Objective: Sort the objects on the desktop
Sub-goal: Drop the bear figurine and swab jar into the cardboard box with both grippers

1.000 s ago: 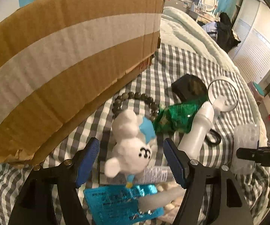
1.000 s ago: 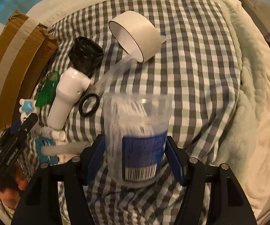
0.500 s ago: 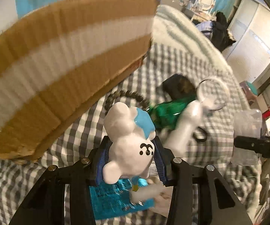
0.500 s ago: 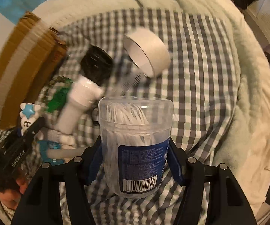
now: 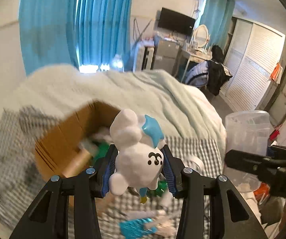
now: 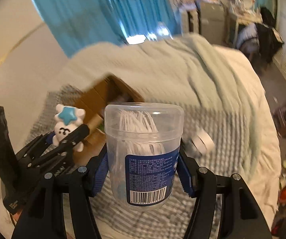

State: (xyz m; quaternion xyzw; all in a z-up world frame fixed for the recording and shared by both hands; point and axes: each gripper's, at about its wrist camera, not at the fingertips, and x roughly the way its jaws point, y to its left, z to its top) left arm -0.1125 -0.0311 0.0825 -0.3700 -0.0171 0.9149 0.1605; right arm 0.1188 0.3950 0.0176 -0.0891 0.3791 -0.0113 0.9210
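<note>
My left gripper (image 5: 138, 172) is shut on a white toy figure with a blue star (image 5: 137, 155) and holds it in the air near the open cardboard box (image 5: 63, 139). The toy also shows in the right wrist view (image 6: 67, 125), in the left gripper (image 6: 67, 137). My right gripper (image 6: 143, 171) is shut on a clear plastic jar of white sticks with a blue label (image 6: 143, 155), lifted above the checked cloth (image 6: 232, 139). The jar shows at the right of the left wrist view (image 5: 246, 137). The box (image 6: 99, 99) lies behind both, with items inside.
A white tape roll (image 6: 202, 141) lies on the checked cloth to the right of the jar. A blue packet (image 5: 135, 227) and green wrapping (image 5: 159, 187) lie below the left gripper. A pale blanket (image 5: 143, 91) covers the bed behind. Furniture stands at the far right.
Both grippers have risen and tilted up with their objects; the view now looks over the box's open top instead of down at the cloth. The left gripper shut on the toy a second ago.
</note>
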